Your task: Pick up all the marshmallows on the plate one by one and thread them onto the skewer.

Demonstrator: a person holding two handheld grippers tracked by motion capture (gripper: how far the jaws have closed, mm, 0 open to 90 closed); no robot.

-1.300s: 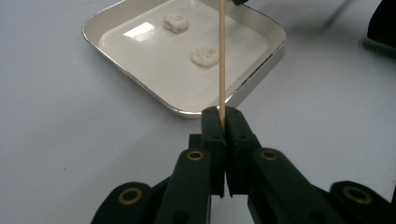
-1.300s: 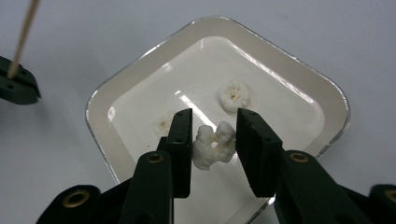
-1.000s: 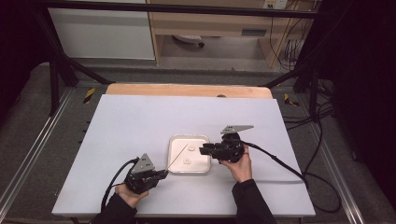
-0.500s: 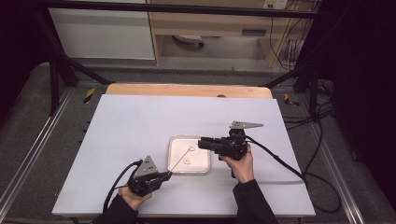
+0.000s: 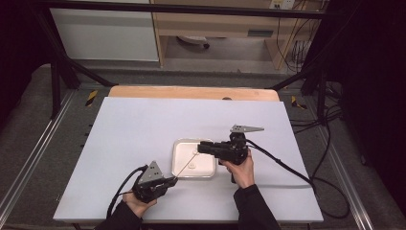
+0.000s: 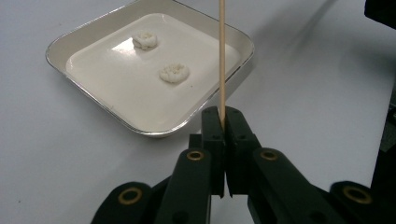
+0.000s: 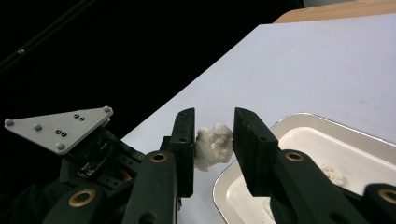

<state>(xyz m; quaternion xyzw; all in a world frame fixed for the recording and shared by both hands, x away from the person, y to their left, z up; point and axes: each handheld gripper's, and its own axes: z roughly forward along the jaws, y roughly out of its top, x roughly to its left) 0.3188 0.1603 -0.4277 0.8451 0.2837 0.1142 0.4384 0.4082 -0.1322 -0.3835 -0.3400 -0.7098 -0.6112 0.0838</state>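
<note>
A thin wooden skewer [image 6: 222, 56] is pinched at its lower end by my left gripper [image 6: 223, 116], which is shut on it. The skewer [image 5: 186, 165] slants up over the white square tray [image 5: 178, 168] towards my right gripper [image 5: 201, 147]. That right gripper [image 7: 213, 135] is shut on a lumpy white piece [image 7: 212, 144] and holds it above the tray's near corner. Two more white pieces [image 6: 173, 73] [image 6: 144, 40] lie in the tray [image 6: 93, 93]. My left gripper [image 5: 170, 181] stays low, near the table's front edge.
The white table top [image 5: 143, 124] stretches wide to the back and left of the tray. A cable [image 5: 282, 165] trails from the right gripper across the table's right side. A wooden strip [image 5: 191, 92] runs along the far edge.
The skewer's tip has swung up towards the right gripper's jaws. The right gripper has risen slightly over the tray with the white piece. The left hand has shifted a little to the right.
</note>
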